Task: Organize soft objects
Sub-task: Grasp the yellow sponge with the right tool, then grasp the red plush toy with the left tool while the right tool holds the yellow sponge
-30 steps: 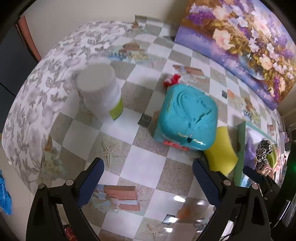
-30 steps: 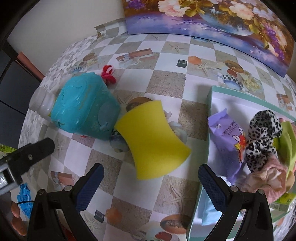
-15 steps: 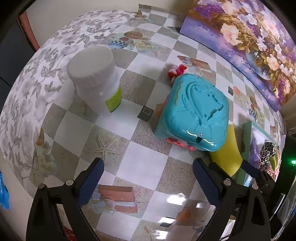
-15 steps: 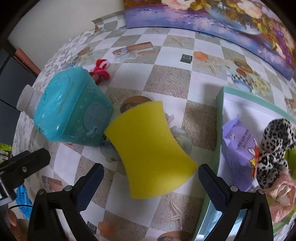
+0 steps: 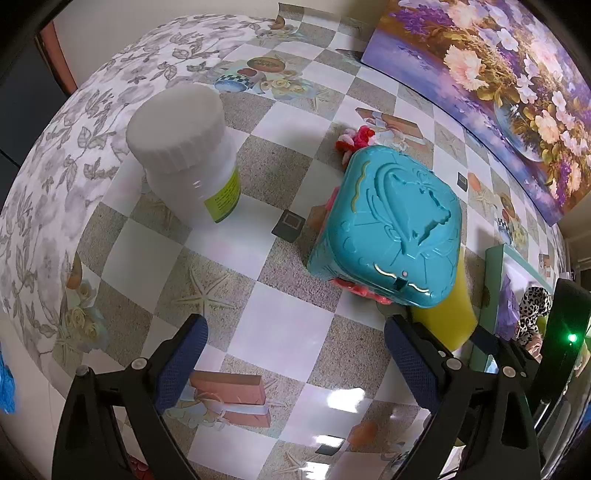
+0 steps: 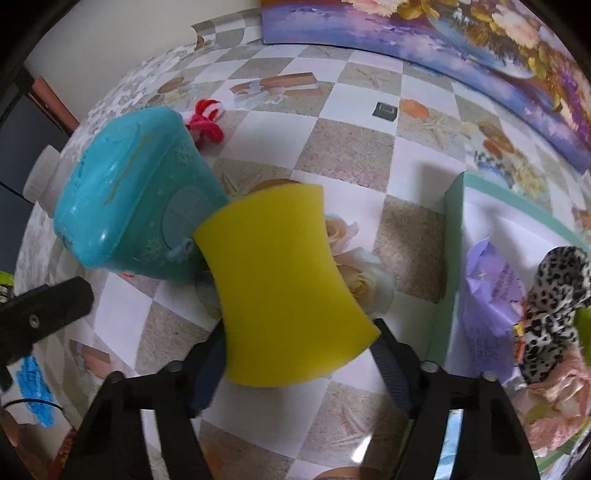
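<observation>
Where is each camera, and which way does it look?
Left wrist: sits on the left gripper, facing down at the table; white jar and teal case ahead, jaws open.
Right wrist: sits on the right gripper, facing down; its jaws, just closing, flank the yellow sponge.
Both show the case, sponge and green tray.

Layout: sponge (image 6: 280,284) flat on the surface (image 6: 354,147), touching the toy case (image 6: 129,206) to its left. Jar (image 5: 184,151) stands left of the case, apart from it. Pipe-cleaner bundle (image 6: 205,120) lies just behind the case. Tray (image 6: 452,258) sits right of the sponge (pouch (image 6: 491,288), spotted fabric (image 6: 550,306) inside it). Painting (image 6: 424,33) leans along the back edge.
</observation>
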`<move>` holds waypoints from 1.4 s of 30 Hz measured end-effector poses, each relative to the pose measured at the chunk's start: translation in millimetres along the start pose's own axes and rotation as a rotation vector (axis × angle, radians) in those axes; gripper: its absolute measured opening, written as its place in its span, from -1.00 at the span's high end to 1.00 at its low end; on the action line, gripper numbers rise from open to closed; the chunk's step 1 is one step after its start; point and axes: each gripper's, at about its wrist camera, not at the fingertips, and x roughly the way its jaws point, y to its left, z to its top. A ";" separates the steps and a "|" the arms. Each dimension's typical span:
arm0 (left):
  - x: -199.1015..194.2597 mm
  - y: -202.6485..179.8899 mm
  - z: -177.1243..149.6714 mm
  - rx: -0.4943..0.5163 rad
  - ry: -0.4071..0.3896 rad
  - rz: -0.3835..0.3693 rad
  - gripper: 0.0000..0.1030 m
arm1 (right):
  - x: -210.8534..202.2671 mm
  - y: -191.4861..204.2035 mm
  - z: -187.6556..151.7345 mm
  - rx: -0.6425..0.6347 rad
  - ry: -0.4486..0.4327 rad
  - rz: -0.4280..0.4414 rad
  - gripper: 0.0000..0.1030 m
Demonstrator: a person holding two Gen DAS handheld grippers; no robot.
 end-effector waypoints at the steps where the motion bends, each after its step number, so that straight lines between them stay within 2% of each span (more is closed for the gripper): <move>1: 0.0 0.0 -0.3 0.000 -0.001 0.000 -0.87 | -0.3 0.5 0.0 -0.004 0.001 -0.003 -0.45; 10: 1.0 -1.0 1.2 0.006 -0.003 0.002 -0.87 | -7.0 -3.7 -2.2 0.000 -0.001 -0.002 -0.44; 20: -7.4 -2.1 -0.1 0.018 -0.018 -0.013 -0.87 | -37.0 -10.8 -10.7 0.001 -0.030 -0.022 -0.44; 31: -62.3 -21.2 -8.9 0.113 -0.145 -0.091 -0.87 | -80.4 -28.9 -16.1 0.038 -0.115 -0.016 -0.44; 33: -65.1 -30.7 -2.0 0.145 -0.150 -0.079 -0.87 | -85.3 -31.9 -14.2 0.050 -0.126 -0.015 -0.44; 38: -57.0 -52.7 27.1 0.211 -0.101 -0.090 -0.87 | -99.0 -45.3 -8.3 0.075 -0.162 -0.025 -0.44; 42: -36.5 -58.6 65.2 0.177 -0.021 -0.111 -0.87 | -106.9 -58.2 -3.0 0.101 -0.184 -0.039 -0.44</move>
